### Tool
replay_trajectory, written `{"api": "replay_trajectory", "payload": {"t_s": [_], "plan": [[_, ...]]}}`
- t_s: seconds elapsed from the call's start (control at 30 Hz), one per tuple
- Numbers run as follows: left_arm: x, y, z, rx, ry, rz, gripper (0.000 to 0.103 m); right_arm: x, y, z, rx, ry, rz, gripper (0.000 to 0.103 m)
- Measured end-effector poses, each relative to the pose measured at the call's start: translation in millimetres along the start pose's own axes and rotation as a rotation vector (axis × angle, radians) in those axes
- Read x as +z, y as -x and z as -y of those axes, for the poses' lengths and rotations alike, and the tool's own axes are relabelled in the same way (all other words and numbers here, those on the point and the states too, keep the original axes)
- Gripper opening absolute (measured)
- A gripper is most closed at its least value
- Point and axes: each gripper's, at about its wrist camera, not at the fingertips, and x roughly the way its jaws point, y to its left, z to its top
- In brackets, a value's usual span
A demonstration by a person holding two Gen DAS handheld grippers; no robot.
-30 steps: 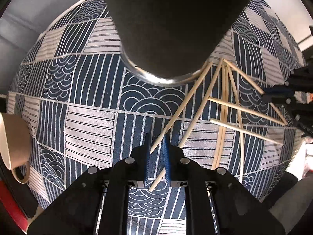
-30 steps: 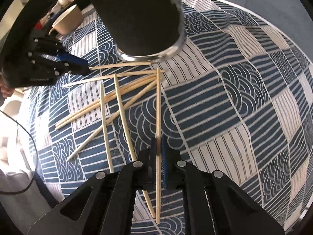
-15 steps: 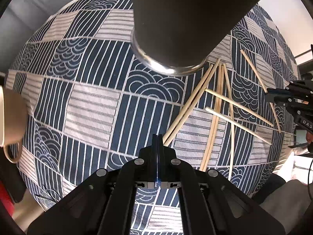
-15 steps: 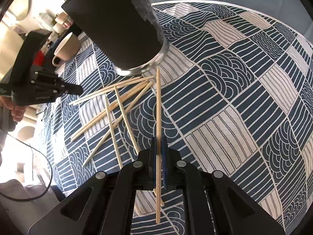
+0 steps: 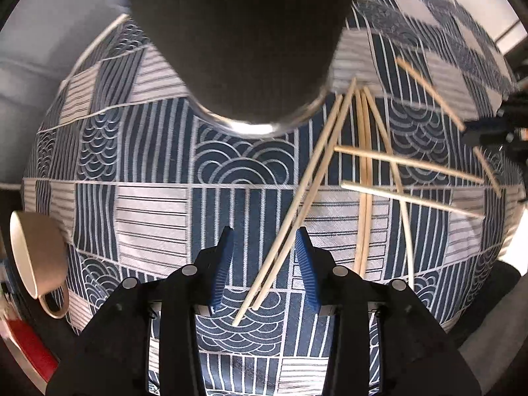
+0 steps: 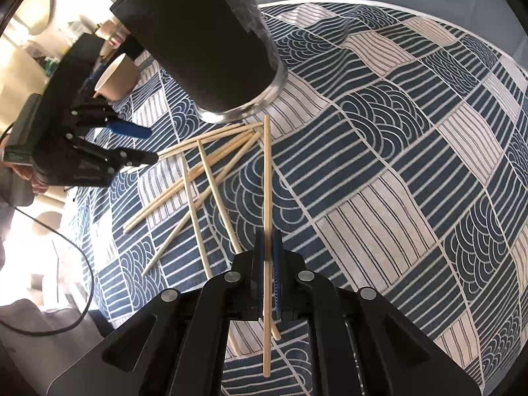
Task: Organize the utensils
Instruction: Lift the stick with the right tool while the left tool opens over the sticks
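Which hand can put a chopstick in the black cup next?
Probably the right: its gripper already clamps a chopstick near the black cup. The left gripper is open and holds none.

Black claw [image 5: 264, 264], ribbed blue pads [image 5: 305, 270]

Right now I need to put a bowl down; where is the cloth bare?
Bare patterned tablecloth lies right of the black metal-rimmed tumbler, and between it and the beige mug. The scattered wooden chopsticks crowd the rest.
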Motion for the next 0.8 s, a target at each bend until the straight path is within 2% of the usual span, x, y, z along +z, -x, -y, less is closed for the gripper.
{"api": "replay_trajectory", "payload": {"t_s": [0.03, 0.17, 0.23, 0.37, 0.43, 0.63, 0.8], "plan": [[-0.8, -2.2, 2.5, 0.013, -0.011, -0.006, 0.046, -1.1, 1.2, 2.0, -0.001, -0.005, 0.002, 0.005], [15.9, -2.4, 11.1, -0.012, -0.007, -0.013, 0.048, -5.8, 1.6, 8.7, 0.002, -0.032, 0.003, 0.005], [21.2, 2.9, -4.4, -0.025, -0.002, -0.01, 0.05, -8.0, 0.6, 10.6, 0.002, -0.037, 0.001, 0.005], [21.1, 0.2, 0.2, 0.006, -0.031, -0.031, 0.052, -10.5, -4.2, 11.2, 0.006, -0.045, -0.008, 0.005], [22.2, -4.7, 1.5, 0.008, -0.03, -0.042, 0.058, -10.8, -6.5, 10.5, 0.008, -0.045, -0.012, 0.005], [29.4, -8.2, 3.7, 0.011, -0.042, -0.037, 0.059, -11.5, -6.9, 7.7, 0.007, -0.039, -0.013, 0.005], [48.1, -7.3, -15.4, -0.005, -0.033, -0.035, 0.06, -13.7, -9.3, 8.4, 0.006, -0.048, -0.024, 0.005]]}}
